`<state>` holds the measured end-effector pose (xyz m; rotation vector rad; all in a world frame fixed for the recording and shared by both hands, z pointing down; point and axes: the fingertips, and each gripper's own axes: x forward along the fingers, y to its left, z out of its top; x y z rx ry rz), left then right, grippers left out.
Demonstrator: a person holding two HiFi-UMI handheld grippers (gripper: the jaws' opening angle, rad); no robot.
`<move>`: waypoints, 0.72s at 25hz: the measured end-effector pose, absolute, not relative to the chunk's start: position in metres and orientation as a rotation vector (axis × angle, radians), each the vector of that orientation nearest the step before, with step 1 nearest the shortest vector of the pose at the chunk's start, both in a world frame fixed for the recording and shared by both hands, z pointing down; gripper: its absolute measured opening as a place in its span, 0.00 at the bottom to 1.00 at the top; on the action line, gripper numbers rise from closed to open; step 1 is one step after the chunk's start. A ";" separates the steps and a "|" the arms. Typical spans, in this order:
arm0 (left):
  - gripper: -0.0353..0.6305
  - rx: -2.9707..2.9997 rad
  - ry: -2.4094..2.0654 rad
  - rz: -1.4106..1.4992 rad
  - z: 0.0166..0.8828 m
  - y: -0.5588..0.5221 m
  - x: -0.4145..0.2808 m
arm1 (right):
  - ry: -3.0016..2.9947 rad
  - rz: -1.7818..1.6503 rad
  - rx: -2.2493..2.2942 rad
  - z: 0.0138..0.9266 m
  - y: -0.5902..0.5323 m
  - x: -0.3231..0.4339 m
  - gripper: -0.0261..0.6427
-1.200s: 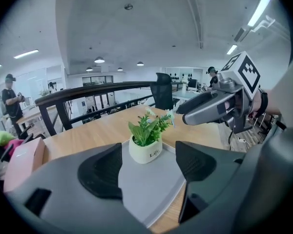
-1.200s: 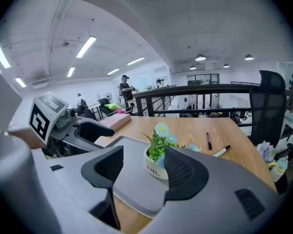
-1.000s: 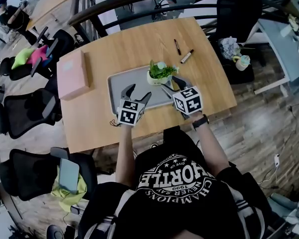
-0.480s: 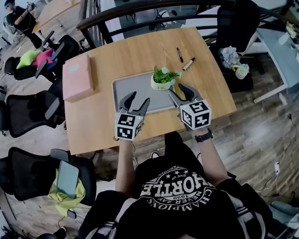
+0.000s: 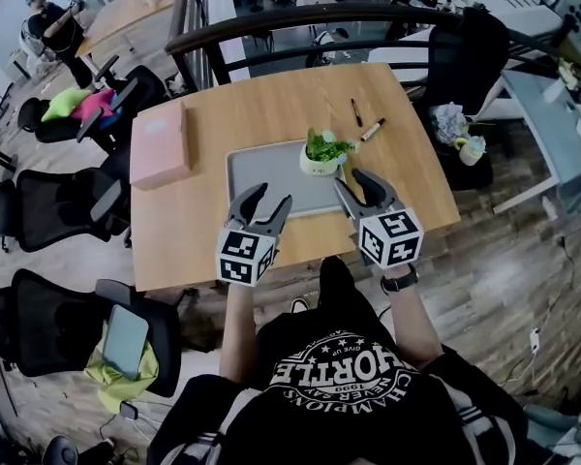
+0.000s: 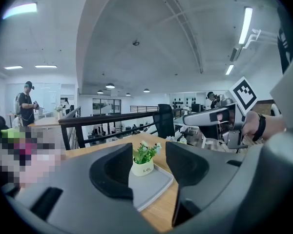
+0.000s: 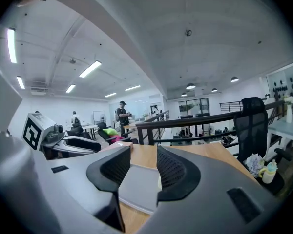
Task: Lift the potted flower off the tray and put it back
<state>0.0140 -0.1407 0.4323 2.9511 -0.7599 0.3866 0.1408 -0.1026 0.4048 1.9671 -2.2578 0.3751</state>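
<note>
Flower stands in the tray's upper right corner, mid-frame on the table. The left claw and right claw hover at the tray's lower edge. Their jaws are partly apart, just closing, with nothing between them.

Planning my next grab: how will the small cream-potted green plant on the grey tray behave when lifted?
The small cream pot looks rigid and smooth: it probably keeps its shape but may slip in a light squeeze. Its green sprigs stand above the rim and likely bend, so grip the pot. On the flat grey tray it could tip if nudged high.
</note>
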 end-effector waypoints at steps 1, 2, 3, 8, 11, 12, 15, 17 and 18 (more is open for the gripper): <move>0.39 2.957 -0.778 0.381 0.429 -0.139 0.011 | -2.261 0.364 1.970 0.401 -0.100 0.139 0.31; 0.38 2.962 -0.799 0.374 0.425 -0.137 0.007 | -2.264 0.353 1.973 0.397 -0.097 0.137 0.31; 0.37 2.968 -0.822 0.366 0.422 -0.136 0.004 | -2.266 0.344 1.977 0.393 -0.094 0.135 0.30; 0.28 2.977 -0.909 0.304 0.408 -0.130 -0.010 | -2.251 0.316 2.029 0.381 -0.079 0.137 0.24; 0.24 2.977 -0.935 0.285 0.404 -0.124 -0.018 | -2.234 0.318 2.052 0.380 -0.074 0.140 0.20; 0.24 2.978 -0.939 0.281 0.403 -0.122 -0.019 | -2.230 0.319 2.057 0.380 -0.073 0.140 0.19; 0.19 2.971 -0.950 0.254 0.400 -0.117 -0.025 | -2.218 0.321 2.079 0.382 -0.070 0.142 0.17; 0.17 2.967 -0.959 0.245 0.400 -0.116 -0.029 | -2.210 0.325 2.092 0.383 -0.070 0.142 0.15; 0.16 2.965 -0.964 0.240 0.400 -0.117 -0.031 | -2.208 0.324 2.093 0.384 -0.072 0.141 0.15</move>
